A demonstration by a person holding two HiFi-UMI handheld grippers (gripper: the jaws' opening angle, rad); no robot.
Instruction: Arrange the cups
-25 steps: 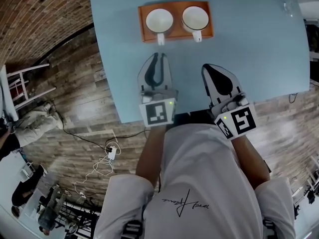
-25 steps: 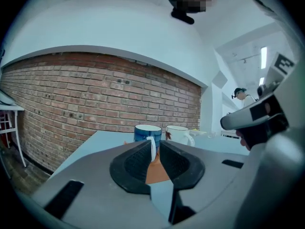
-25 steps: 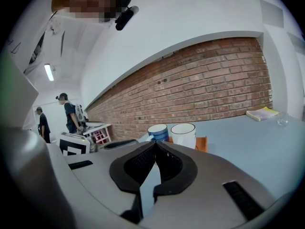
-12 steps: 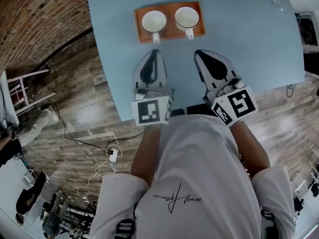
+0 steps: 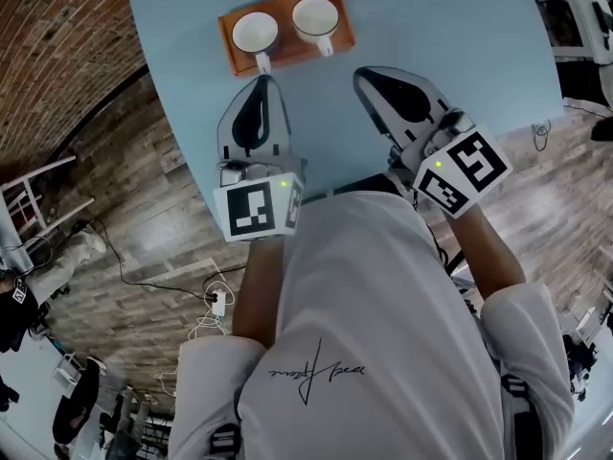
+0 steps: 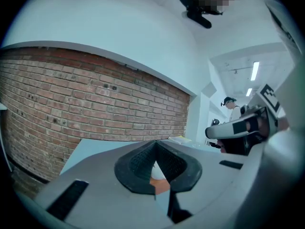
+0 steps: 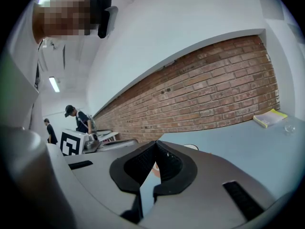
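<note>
Nearest to you is your white shirt [image 5: 383,286], with both tools held out over the near edge of the light blue table [image 5: 450,36]. Your left gripper [image 5: 262,86] has its jaws fully together with nothing gripped. In the left gripper view its black pads [image 6: 140,163] meet at the tip, and only a sliver of white cup and orange tray shows through the gap below. Your right gripper [image 5: 364,75] is likewise closed and empty, its pads [image 7: 138,163] meeting at the tip in the right gripper view. Each tool carries a marker cube [image 5: 254,209] at its near end.

Beyond the tips, toward the table's far left, sits the orange tray [image 5: 230,54]. The left cup [image 5: 254,32] and the right cup [image 5: 314,13] stand upright in it side by side, mouths up, handles pointing back toward you. From above, the left tool's tip shows just on the near side of the left cup's handle.

Off the table's left edge are the wooden floor [image 5: 124,209] and a brick wall [image 5: 48,46]. A book [image 7: 269,118] lies at the table's far right.
</note>
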